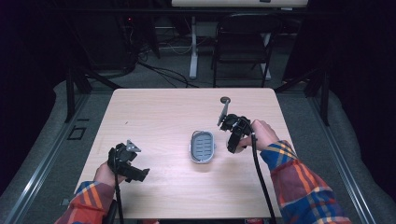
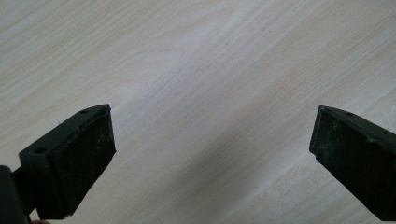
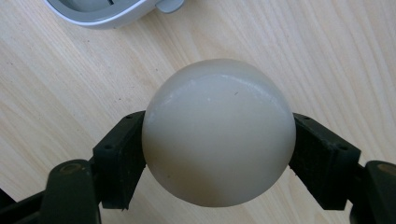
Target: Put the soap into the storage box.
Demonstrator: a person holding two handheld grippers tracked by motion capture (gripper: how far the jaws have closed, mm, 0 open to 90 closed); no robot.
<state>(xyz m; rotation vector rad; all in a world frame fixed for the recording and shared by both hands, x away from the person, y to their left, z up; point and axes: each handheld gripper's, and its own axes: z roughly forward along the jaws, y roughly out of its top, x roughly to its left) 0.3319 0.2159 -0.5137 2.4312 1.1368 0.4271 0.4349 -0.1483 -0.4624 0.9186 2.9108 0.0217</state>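
A smooth cream-white ball (image 3: 218, 133) sits between the two black jaws of my right gripper (image 3: 218, 154), which is shut on it just above the wooden table. From above, that right gripper (image 1: 233, 140) hangs right of a small grey oval dish (image 1: 202, 146) with a slotted inside. The dish's rim (image 3: 100, 14) appears at the top left of the right gripper view. My left gripper (image 1: 135, 173) rests at the table's front left, its jaws wide apart. Between its fingertips (image 2: 88, 149) lies bare wood.
A small dark round disc (image 1: 225, 99) lies near the table's far edge. Beyond the table stand a black folding chair (image 1: 243, 42) and a white desk leg (image 1: 193, 46). Black cables trail from both grippers toward the front edge.
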